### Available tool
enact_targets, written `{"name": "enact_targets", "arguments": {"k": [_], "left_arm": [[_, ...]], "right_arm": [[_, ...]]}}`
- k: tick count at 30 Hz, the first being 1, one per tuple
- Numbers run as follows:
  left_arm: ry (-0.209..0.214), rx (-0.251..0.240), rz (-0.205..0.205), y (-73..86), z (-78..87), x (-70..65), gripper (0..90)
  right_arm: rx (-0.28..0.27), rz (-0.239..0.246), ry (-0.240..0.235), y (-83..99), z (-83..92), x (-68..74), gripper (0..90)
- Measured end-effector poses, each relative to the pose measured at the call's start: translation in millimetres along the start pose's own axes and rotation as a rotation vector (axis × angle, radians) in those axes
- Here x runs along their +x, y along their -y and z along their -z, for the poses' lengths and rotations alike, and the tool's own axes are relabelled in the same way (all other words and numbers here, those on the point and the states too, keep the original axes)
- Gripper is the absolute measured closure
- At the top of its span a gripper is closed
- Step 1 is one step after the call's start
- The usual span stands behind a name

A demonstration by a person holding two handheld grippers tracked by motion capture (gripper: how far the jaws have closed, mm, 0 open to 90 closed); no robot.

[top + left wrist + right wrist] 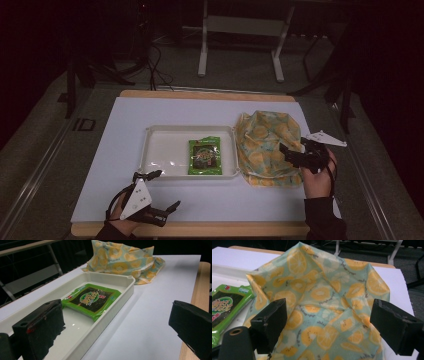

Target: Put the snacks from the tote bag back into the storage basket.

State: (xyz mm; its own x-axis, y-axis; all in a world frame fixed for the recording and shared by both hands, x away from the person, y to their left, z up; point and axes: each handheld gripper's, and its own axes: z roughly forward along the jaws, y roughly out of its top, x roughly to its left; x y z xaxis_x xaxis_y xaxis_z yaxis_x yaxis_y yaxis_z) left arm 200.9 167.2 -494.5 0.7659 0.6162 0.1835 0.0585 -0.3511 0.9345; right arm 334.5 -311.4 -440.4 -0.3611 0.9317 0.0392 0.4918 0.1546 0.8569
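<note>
A green snack packet (205, 156) lies flat in the right part of a white tray (160, 150) at the table's middle; it is also in the left gripper view (91, 300). To the tray's right sits a crumpled fabric bag (267, 145) printed with orange slices. My right gripper (291, 153) is open over the bag's right side, with the bag (324, 310) between and beyond its jaws. My left gripper (157, 191) is open near the front left edge, just in front of the tray's corner, holding nothing.
A white sheet (130, 120) covers the wooden tabletop (200, 95). Beyond the table's far edge are the white legs of a stand (202, 50) and cables on the grey floor. Bare sheet lies left of and in front of the tray.
</note>
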Motion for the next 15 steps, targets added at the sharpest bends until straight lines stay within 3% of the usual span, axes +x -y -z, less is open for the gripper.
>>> {"name": "enact_targets", "arguments": {"k": [6, 15], "left_arm": [[0.000, -0.002, 0.000, -0.2, 0.2, -0.1, 0.3], [0.003, -0.011, 0.001, -1.2, 1.6, 0.3, 0.3]], "right_arm": [[-0.007, 0.021, 0.026, 10.9, 5.7, 1.2, 14.0], [-0.073, 0.023, 0.063, 22.2, 19.2, -2.9, 14.0]]}}
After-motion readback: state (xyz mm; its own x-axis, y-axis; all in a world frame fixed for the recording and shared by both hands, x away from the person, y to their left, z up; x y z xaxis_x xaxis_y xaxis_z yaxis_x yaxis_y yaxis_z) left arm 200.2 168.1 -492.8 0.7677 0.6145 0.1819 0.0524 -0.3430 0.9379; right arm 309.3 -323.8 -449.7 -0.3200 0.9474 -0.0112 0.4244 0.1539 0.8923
